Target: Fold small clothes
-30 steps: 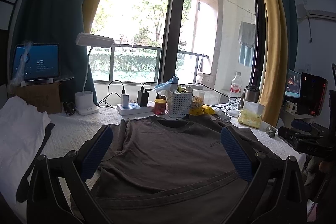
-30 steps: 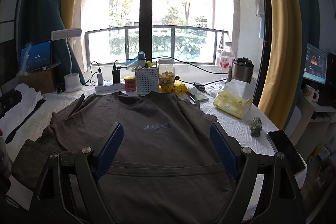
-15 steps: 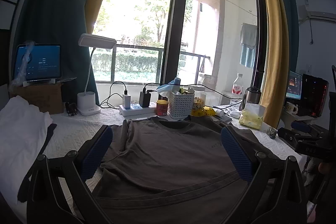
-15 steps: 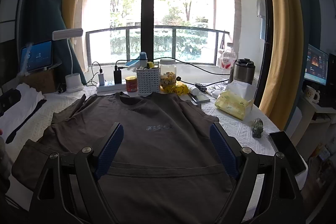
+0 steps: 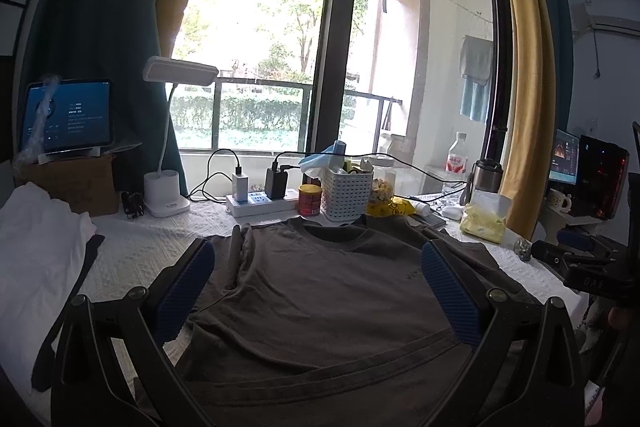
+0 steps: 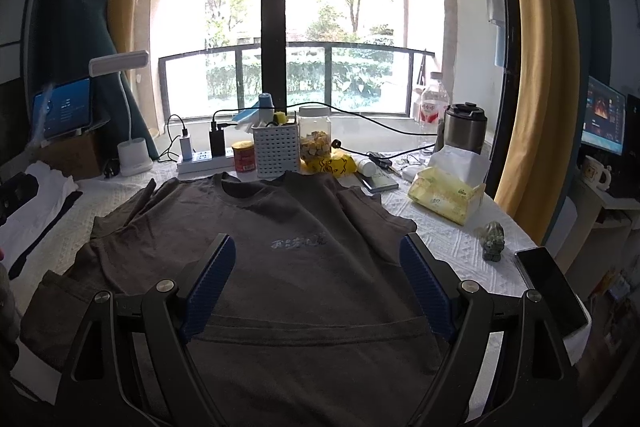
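Fingers on my left gripper [image 5: 318,287] stand spread wide with nothing between the blue pads, and the right gripper [image 6: 316,281] shows the same: fingers wide apart, empty, hovering over the cloth and touching none of it that I can see. I count one dark grey T-shirt [image 6: 280,251] lying front up on the white-covered surface [image 6: 448,243], collar toward the window, hem nearest me, its left sleeve bunched in folds. Both grippers point forward and slightly down along the shirt, the left one over its left half, the right one about centred on the chest print. From the left wrist view I see part of the right gripper's black frame at the right edge. One white garment [image 5: 36,239] lies to the left of the shirt, apart from it. Behind the collar I count one white basket [image 6: 276,151], one red can [image 6: 244,155], one power strip [image 5: 260,203], one desk lamp [image 5: 168,155] and one tissue pack [image 6: 444,193].
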Demonstrator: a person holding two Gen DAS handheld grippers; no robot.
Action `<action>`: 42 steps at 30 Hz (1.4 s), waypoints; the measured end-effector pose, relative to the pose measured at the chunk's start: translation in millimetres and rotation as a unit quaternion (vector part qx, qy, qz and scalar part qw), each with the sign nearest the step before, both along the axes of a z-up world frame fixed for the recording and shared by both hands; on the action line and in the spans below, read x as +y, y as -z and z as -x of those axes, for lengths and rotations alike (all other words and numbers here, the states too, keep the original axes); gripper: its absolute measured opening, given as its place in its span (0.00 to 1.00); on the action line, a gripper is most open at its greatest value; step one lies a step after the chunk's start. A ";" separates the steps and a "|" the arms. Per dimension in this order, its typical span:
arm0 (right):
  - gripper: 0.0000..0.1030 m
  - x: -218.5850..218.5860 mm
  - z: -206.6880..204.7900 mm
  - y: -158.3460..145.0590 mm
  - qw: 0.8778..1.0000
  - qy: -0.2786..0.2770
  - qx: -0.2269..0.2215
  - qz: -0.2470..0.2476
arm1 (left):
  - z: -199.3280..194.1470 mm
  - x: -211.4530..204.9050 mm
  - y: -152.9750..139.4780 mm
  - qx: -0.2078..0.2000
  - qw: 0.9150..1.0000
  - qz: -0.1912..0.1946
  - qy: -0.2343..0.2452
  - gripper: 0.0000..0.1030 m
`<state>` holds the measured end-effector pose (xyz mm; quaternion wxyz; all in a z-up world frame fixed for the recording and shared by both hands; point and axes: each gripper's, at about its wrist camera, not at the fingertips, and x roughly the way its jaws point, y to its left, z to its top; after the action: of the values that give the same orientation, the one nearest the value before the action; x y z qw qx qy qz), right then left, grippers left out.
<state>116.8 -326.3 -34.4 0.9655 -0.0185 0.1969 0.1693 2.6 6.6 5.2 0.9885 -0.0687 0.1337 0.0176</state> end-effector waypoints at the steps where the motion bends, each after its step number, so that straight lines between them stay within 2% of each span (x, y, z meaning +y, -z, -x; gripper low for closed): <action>1: 0.84 -0.2 -4.6 -0.1 1.000 0.001 0.003 -0.001 | -4.9 0.4 -0.1 0.005 1.000 0.000 -0.002 0.99; 10: 0.84 -3.1 -47.9 6.0 1.000 0.011 0.030 0.002 | -45.1 1.8 -2.6 0.036 0.999 -0.005 -0.007 0.99; 24: 0.84 -7.7 -132.0 16.9 0.997 0.014 0.069 0.009 | -118.5 4.1 7.2 0.108 0.994 -0.005 -0.022 0.99; 42: 0.84 -21.3 -231.6 58.9 0.988 0.006 0.153 0.024 | -208.6 2.6 50.6 0.216 0.976 0.005 -0.023 0.99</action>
<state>348.4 -347.5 -93.4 0.9243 -0.0147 0.3463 0.1596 211.1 9.2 -45.4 0.9353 -0.0716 0.3424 0.0543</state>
